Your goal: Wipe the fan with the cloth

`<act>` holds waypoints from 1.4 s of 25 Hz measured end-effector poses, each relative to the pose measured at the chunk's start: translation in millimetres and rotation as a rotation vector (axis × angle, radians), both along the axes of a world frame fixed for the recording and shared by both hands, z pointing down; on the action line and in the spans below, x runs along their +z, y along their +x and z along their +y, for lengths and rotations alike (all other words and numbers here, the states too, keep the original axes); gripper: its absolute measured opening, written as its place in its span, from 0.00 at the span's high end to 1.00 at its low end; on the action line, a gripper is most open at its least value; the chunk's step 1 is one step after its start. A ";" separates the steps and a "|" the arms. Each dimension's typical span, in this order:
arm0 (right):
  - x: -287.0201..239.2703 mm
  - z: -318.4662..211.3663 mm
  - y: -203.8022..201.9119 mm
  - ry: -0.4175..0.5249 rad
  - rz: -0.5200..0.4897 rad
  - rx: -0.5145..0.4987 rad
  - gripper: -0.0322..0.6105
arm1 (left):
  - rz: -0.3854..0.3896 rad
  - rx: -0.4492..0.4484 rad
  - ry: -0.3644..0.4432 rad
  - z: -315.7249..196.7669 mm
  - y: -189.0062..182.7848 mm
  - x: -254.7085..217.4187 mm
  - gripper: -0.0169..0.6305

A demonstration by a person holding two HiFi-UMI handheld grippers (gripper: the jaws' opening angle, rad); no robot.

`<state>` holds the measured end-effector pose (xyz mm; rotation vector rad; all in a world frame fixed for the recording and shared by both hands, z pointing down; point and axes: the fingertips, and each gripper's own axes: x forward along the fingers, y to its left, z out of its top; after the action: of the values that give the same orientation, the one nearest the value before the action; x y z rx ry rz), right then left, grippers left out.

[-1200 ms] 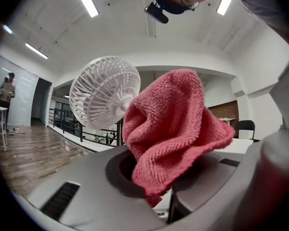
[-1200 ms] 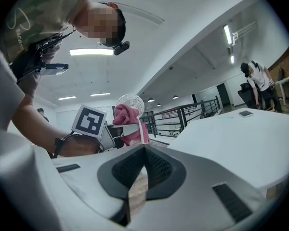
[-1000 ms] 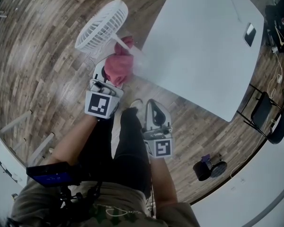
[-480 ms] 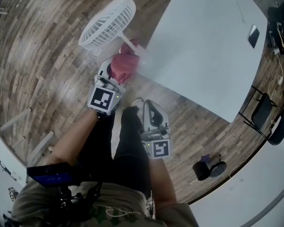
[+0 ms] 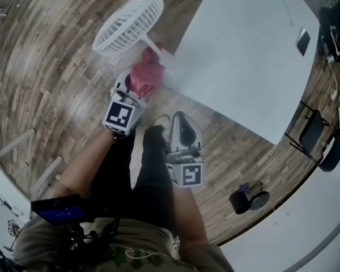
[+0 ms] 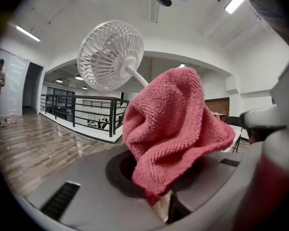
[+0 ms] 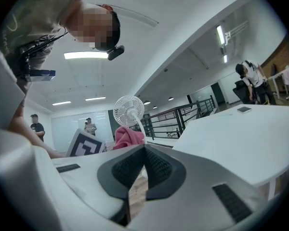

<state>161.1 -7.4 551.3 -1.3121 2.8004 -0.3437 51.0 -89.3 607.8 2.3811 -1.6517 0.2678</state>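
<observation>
The cloth [image 6: 173,124] hides the lower stem and base of the fan [image 6: 111,54]

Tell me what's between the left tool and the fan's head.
The pink cloth, pinched in the left tool, bunches up toward the fan, as the left gripper view shows. Whether it touches the stem is unclear.

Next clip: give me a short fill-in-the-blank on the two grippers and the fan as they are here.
The left gripper is shut on a pink ____. The right gripper is shut and holds ____. The fan is ____ in colour.
Missing words: cloth; nothing; white.
</observation>
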 end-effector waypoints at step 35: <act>-5.9 -6.4 -31.4 0.015 0.100 -0.065 0.95 | 0.158 -0.052 0.225 -35.5 -22.1 -81.1 0.85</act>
<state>129.8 -13.8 545.4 -1.2723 2.9270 -0.2649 28.9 -124.8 526.7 2.4380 -1.7463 -0.1192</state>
